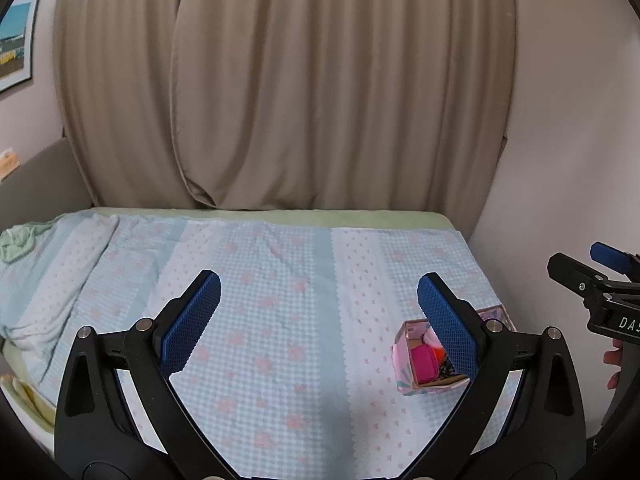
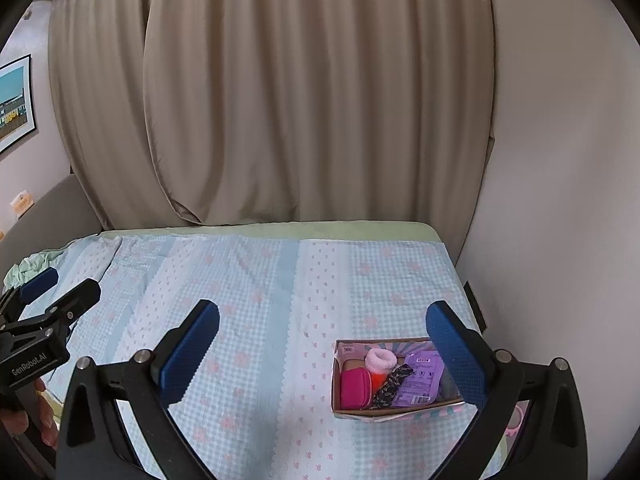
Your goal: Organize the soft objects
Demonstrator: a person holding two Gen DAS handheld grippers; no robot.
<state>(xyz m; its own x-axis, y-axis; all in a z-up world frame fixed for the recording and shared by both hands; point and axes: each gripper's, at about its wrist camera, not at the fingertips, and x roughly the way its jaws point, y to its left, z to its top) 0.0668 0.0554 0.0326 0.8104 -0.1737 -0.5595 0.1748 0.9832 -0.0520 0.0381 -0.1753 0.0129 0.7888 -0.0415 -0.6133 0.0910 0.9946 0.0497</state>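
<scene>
A small pink patterned cardboard box [image 2: 396, 410] sits on the bed at the right, holding a magenta pouch [image 2: 355, 390], a white-pink fluffy scrunchie [image 2: 380, 360], a dark patterned band [image 2: 390, 386] and a purple packet [image 2: 420, 378]. The box also shows in the left wrist view [image 1: 404, 344], partly hidden by my finger. My left gripper [image 1: 320, 320] is open and empty above the bedspread. My right gripper [image 2: 323, 344] is open and empty, its right finger just over the box's right side.
The bed has a light blue and pink checked bedspread [image 2: 260, 320]. Beige curtains [image 2: 300, 100] hang behind it, a plain wall [image 2: 560, 200] is on the right. A crumpled green cloth [image 1: 16, 240] lies at the far left. A framed picture [image 1: 16, 40] hangs on the left wall.
</scene>
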